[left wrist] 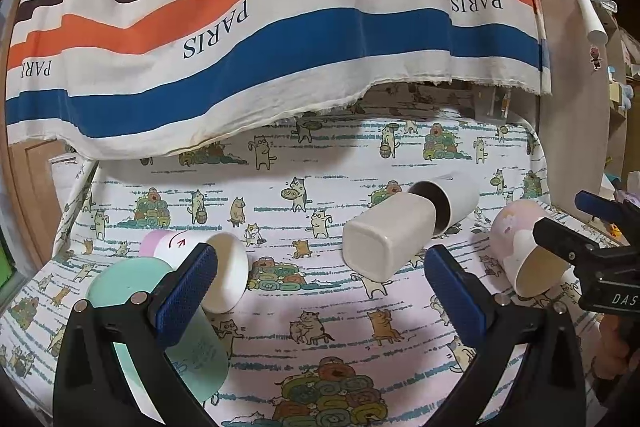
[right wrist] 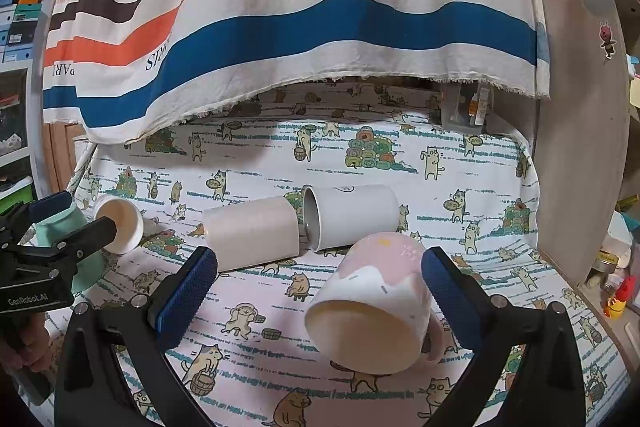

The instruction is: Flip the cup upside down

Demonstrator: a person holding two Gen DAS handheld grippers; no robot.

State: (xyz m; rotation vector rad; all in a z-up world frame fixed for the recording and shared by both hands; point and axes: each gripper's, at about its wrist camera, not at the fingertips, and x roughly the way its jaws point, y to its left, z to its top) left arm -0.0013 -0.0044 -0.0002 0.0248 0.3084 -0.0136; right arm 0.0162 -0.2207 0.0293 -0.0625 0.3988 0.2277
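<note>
My right gripper [right wrist: 320,291] is open around a pink-and-white mug [right wrist: 368,303], which lies tilted on its side with its mouth toward the camera, close to the right pad. The same mug [left wrist: 516,247] shows at the right of the left wrist view, with the right gripper [left wrist: 568,223] at it. My left gripper [left wrist: 320,291] is open with only bare cloth between its pads. Its left finger crosses in front of a mint cup [left wrist: 128,287] lying on its side. A small white cup [left wrist: 226,271] lies just behind that finger.
A beige square cup [right wrist: 252,231] and a grey cup [right wrist: 352,219] lie mouth to mouth mid-table on the cat-print cloth [right wrist: 280,359]. A striped cloth [right wrist: 320,7] hangs over the back. A wooden panel [right wrist: 580,147] bounds the right side. The left gripper [right wrist: 80,217] shows at far left.
</note>
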